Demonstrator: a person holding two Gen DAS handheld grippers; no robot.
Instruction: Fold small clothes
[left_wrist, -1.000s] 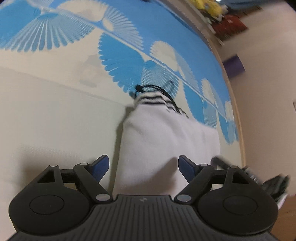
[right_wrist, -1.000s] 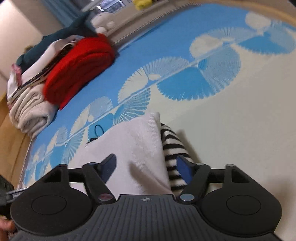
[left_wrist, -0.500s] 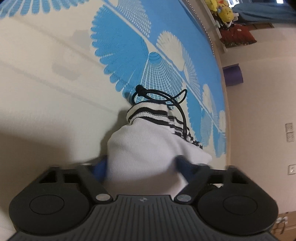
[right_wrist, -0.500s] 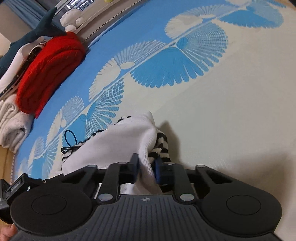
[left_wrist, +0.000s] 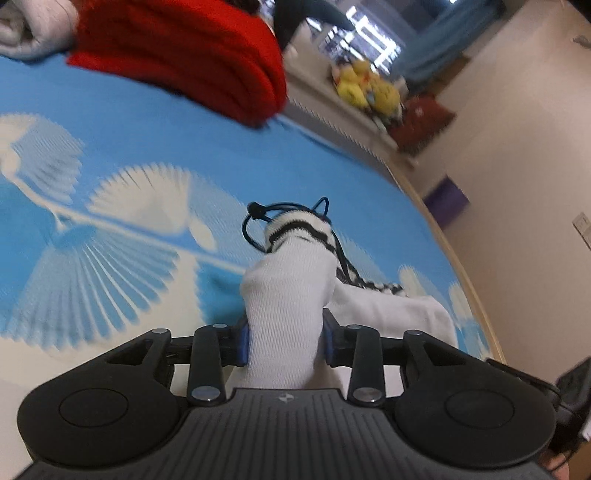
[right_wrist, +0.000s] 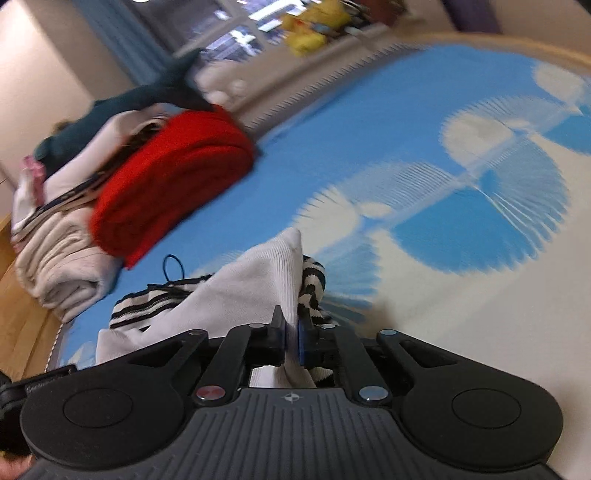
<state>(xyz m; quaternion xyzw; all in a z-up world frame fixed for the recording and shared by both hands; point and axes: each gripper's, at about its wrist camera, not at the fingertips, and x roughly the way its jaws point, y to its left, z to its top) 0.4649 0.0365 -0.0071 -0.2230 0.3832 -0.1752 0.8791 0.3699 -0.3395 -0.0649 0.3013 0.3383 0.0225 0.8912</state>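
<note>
A: What do we have in the left gripper (left_wrist: 284, 341)?

B: We have a thick bunch of the white garment (left_wrist: 284, 295) between its blue pads (left_wrist: 242, 343). The jaws are closing, and the cloth already fills the gap from pad to pad, so we count it as gripped.

A: And the right gripper (right_wrist: 291, 339)?

B: Closed tight. We pinch a thin edge of the same white garment (right_wrist: 255, 280) there, with the pads nearly meeting on the fabric.

A: Where does the garment sit?

B: On the blue and cream bedspread (left_wrist: 110, 155) with its fan pattern. We hold the near part raised in both grippers, while the far end trails down toward the spread. That far end has black-and-white striped trim (left_wrist: 299, 225), and a thin black cord (left_wrist: 255, 221) loops out beside it. From the right wrist view we see the stripes (right_wrist: 147, 306) on the left and again just right of the pinched fold.

A: Anything else on the bed?

B: A folded red knit (right_wrist: 170, 181) lies well beyond the garment, resting against a pile of pale folded clothes (right_wrist: 59, 266) near the bed's wooden edge. Yellow plush toys (left_wrist: 365, 88) sit on a ledge far behind, blurred.

A: Is the view sharp?

B: No, both views are smeared, the background most of all.
</note>
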